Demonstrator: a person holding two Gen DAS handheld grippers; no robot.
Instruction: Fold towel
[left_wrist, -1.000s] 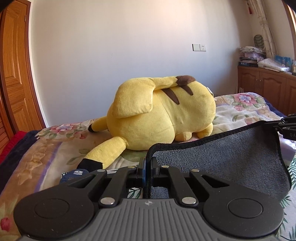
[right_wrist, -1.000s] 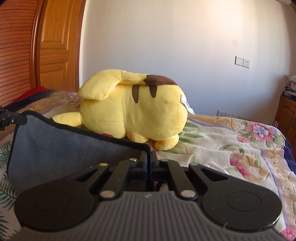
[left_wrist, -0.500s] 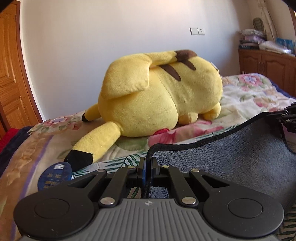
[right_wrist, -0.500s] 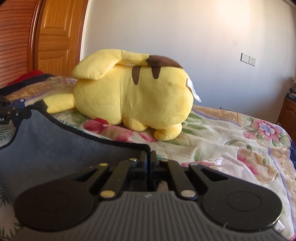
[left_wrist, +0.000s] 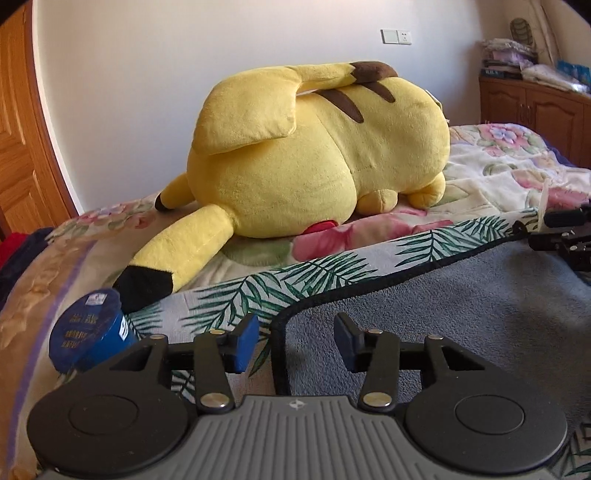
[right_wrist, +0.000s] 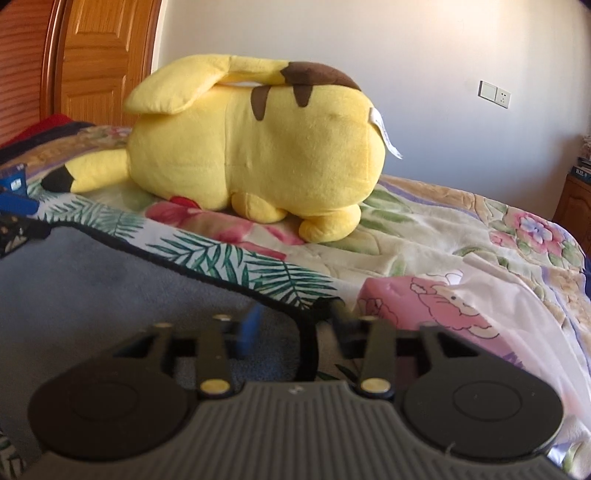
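The towel lies on the bed, grey side up (left_wrist: 443, 314) with a black hem, its palm-leaf printed side (left_wrist: 332, 273) showing beyond the hem. My left gripper (left_wrist: 295, 341) is open, its fingers either side of the towel's near left corner, which rests on the bed. My right gripper (right_wrist: 293, 326) is open too, its fingers astride the near right corner of the towel (right_wrist: 92, 288). The right gripper also shows at the right edge of the left wrist view (left_wrist: 561, 236).
A large yellow plush toy (left_wrist: 317, 155) lies on the floral bedspread (left_wrist: 498, 173) just beyond the towel. A blue round tin (left_wrist: 88, 332) stands left of the left gripper. A wooden door (right_wrist: 103, 59) and a wooden cabinet (left_wrist: 535, 110) flank the bed.
Both grippers carried the towel's edge forward and down onto the bed, then opened and let go of its corners.
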